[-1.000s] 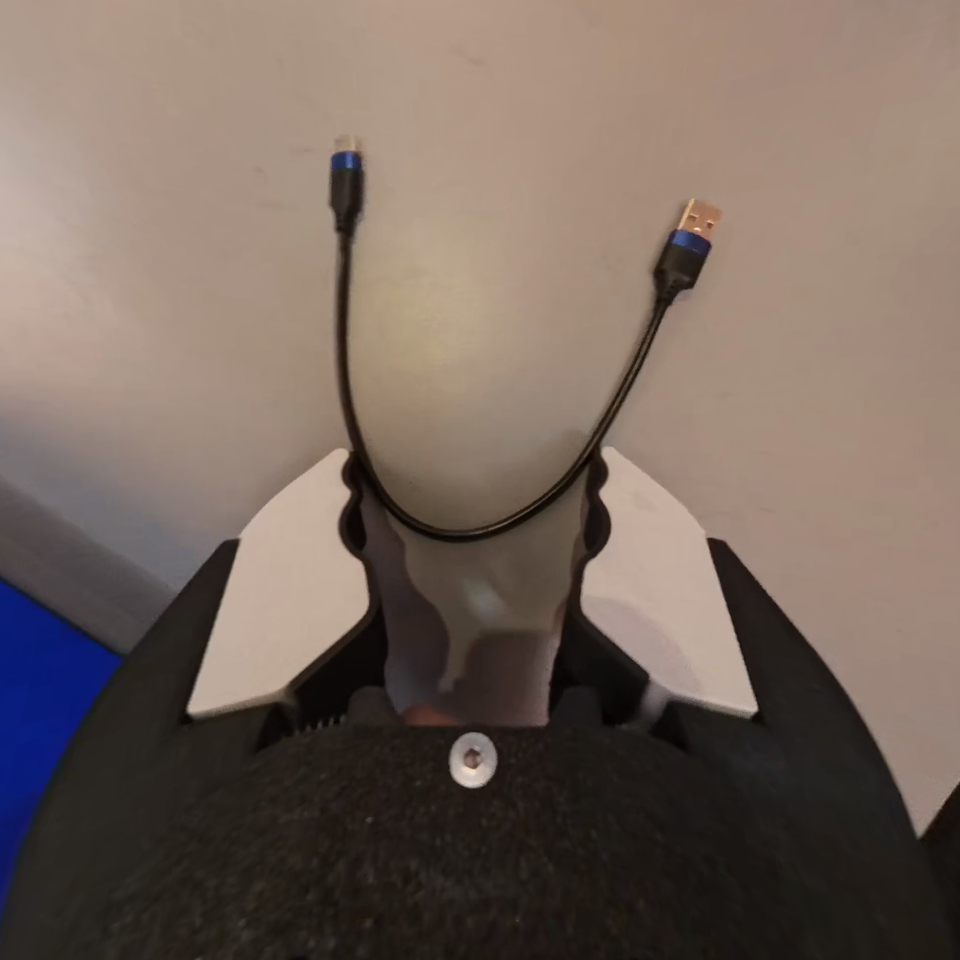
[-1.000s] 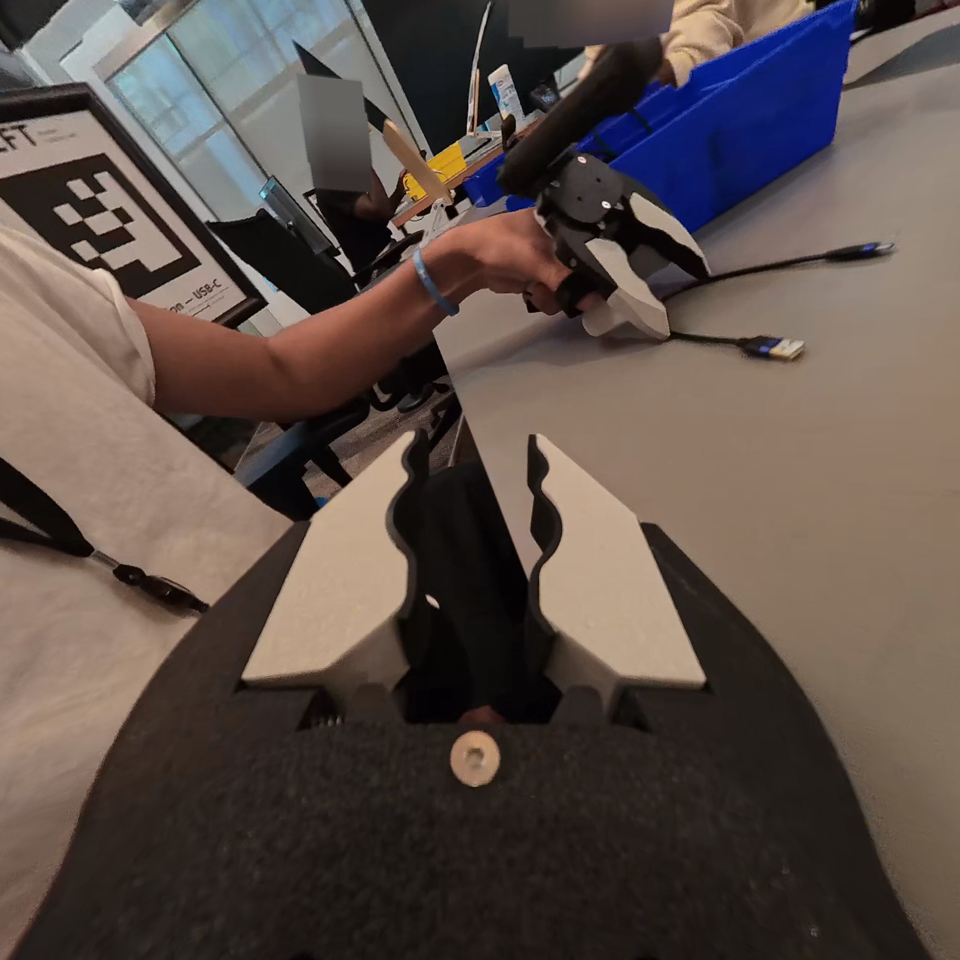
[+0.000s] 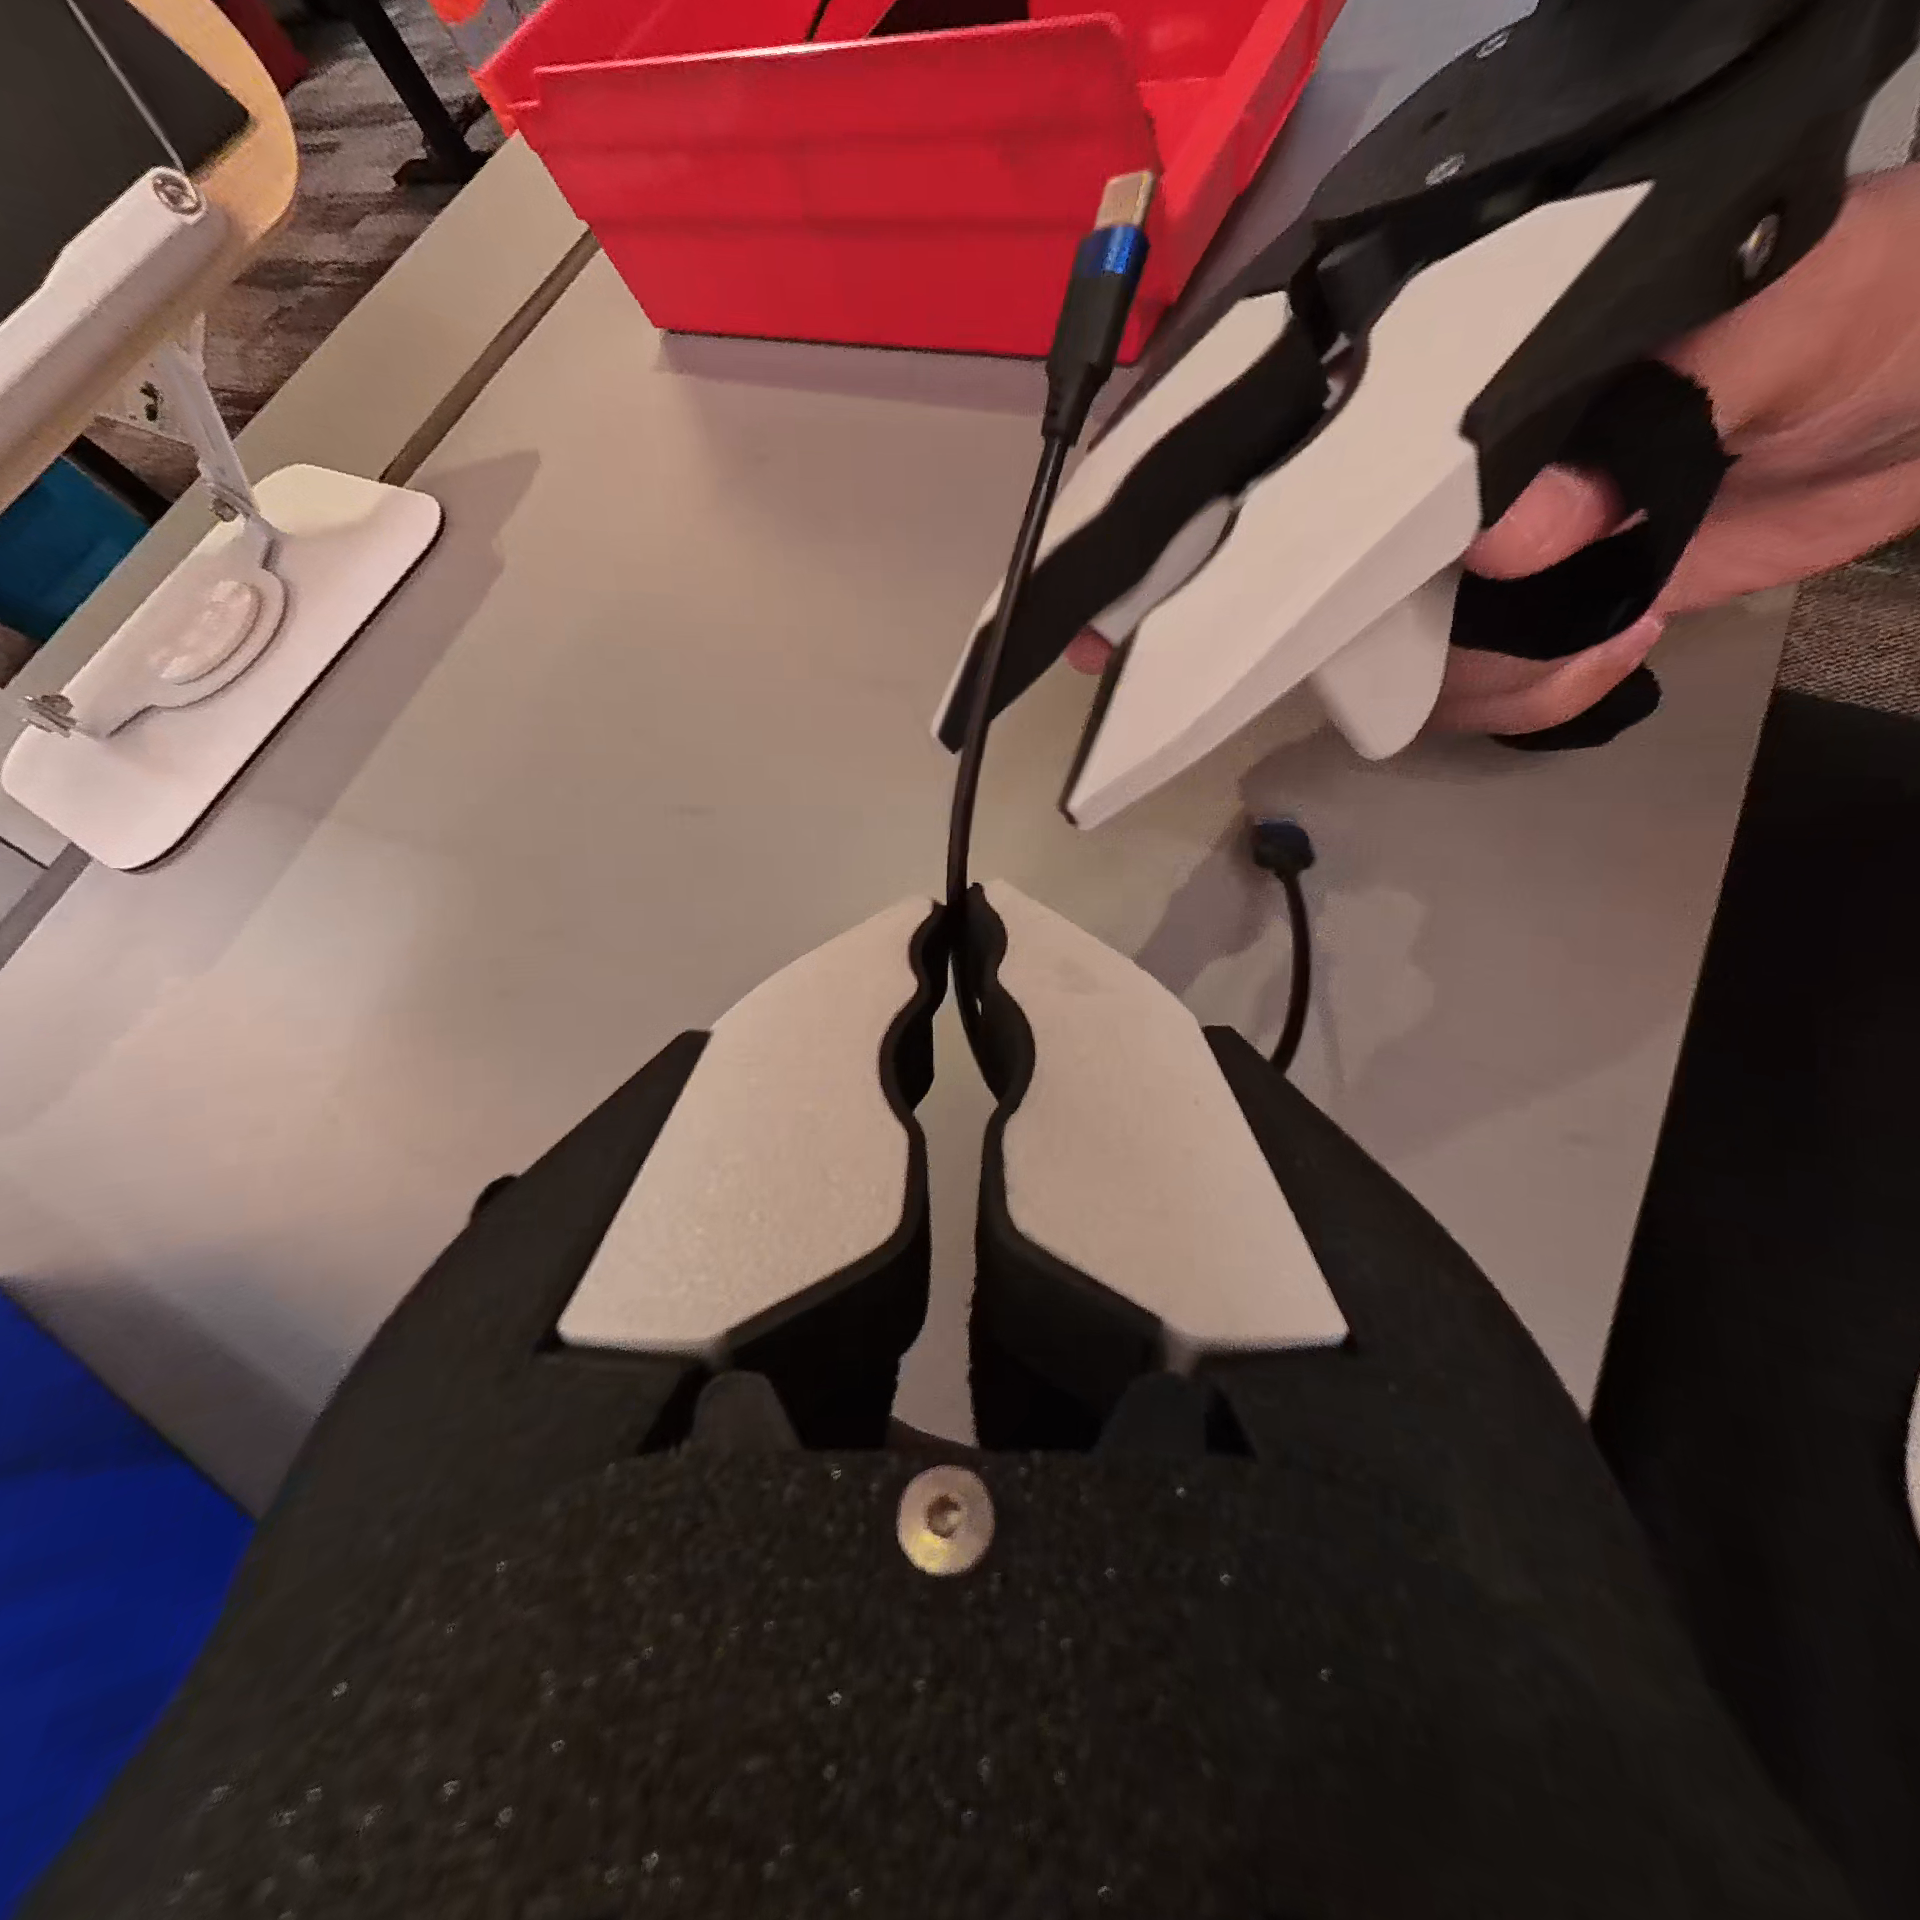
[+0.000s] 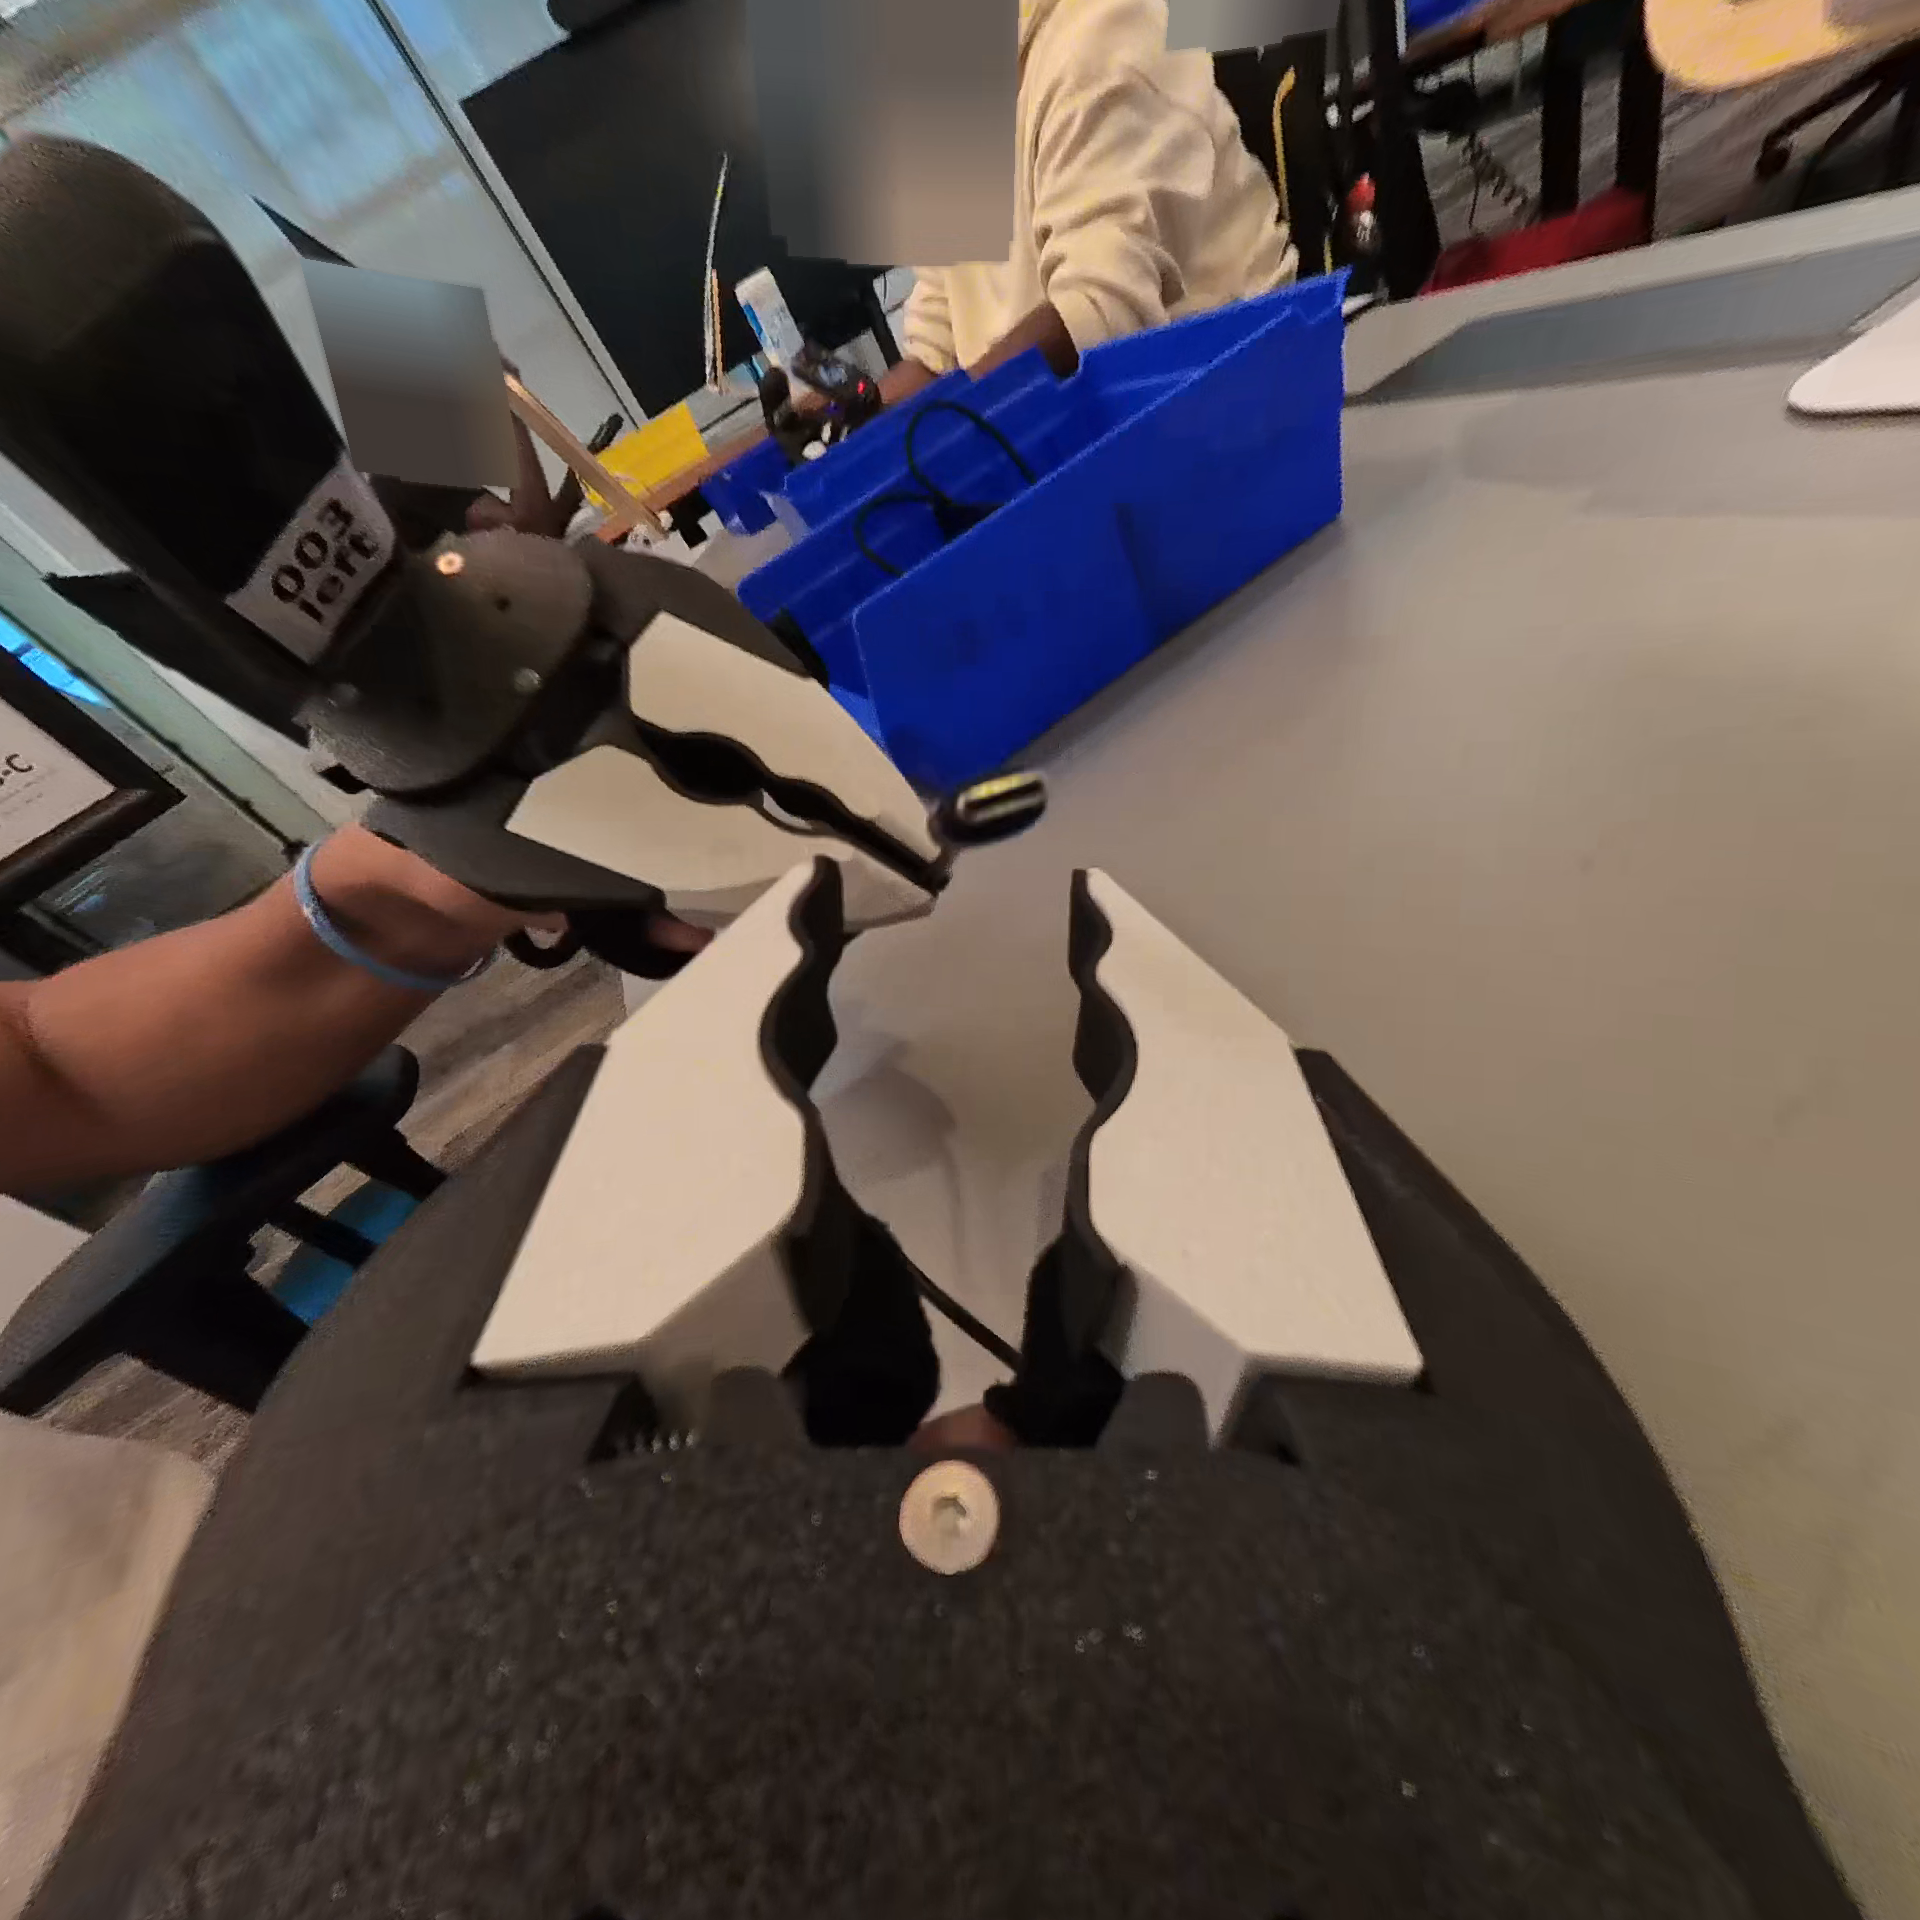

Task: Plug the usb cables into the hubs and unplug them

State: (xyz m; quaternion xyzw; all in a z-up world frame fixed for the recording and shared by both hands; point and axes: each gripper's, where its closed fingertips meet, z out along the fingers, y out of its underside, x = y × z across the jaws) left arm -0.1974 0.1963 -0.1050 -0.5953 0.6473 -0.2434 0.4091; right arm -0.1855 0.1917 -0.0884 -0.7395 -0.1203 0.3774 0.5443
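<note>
The left hand-held gripper pinches a black cable at its fingertips, lifted above the grey worktop; the USB plug points toward the red bin at the far edge. The right hand-held gripper is spread, just beside the plug, holding nothing.

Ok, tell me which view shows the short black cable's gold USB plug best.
Left wrist view: the gold USB plug stands clear above the shut left gripper. Right wrist view shows it end-on, blurred.
</note>
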